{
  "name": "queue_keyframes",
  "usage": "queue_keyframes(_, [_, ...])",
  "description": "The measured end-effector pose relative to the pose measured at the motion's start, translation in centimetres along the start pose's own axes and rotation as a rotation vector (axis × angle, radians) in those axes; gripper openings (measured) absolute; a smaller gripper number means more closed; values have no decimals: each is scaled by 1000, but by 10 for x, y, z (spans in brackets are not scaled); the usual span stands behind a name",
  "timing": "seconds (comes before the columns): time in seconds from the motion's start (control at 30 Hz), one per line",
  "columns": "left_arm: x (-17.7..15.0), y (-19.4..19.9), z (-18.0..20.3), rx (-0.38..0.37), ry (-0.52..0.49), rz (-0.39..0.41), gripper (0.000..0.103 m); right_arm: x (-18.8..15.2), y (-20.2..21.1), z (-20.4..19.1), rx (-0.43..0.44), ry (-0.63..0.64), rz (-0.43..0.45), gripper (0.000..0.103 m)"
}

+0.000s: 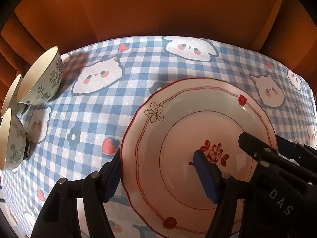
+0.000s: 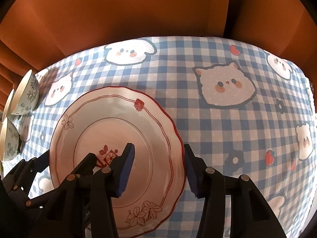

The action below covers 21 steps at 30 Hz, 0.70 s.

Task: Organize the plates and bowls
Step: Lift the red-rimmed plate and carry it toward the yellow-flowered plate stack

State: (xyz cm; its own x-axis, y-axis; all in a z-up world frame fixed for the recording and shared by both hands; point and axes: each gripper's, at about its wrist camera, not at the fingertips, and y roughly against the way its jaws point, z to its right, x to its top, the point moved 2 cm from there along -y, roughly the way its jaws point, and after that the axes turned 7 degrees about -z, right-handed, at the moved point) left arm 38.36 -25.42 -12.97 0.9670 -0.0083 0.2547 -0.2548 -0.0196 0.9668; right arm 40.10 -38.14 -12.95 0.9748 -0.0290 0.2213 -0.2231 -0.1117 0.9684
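Observation:
A white scalloped plate (image 1: 178,130) with a red rim and red flower prints lies flat on the checked tablecloth; it also fills the lower left of the right wrist view (image 2: 111,123). My left gripper (image 1: 159,176) straddles the plate's left rim: one blue pad is outside the edge, the other over the plate's middle, with a wide gap between them. My right gripper (image 2: 158,168) straddles the opposite rim in the same way, its outer pad close beside the edge. Neither pair of pads visibly presses on the plate. Three green-leaf bowls (image 1: 39,77) stand at the far left.
The blue and white checked tablecloth (image 2: 218,138) with cartoon animals covers the table, which drops off at the far edge. Behind it hangs an orange curtain (image 1: 148,6). The bowls (image 2: 25,93) cluster near the table's left edge.

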Motion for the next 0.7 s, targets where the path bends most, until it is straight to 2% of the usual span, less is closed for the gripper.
queue_keyframes(0.37, [11, 43, 3, 17, -28, 83, 70, 5, 41, -1, -9, 0, 66, 53])
queue_keyframes(0.7, [-7, 94, -6, -22, -76, 157, 69, -17, 96, -13, -34, -26, 139, 54])
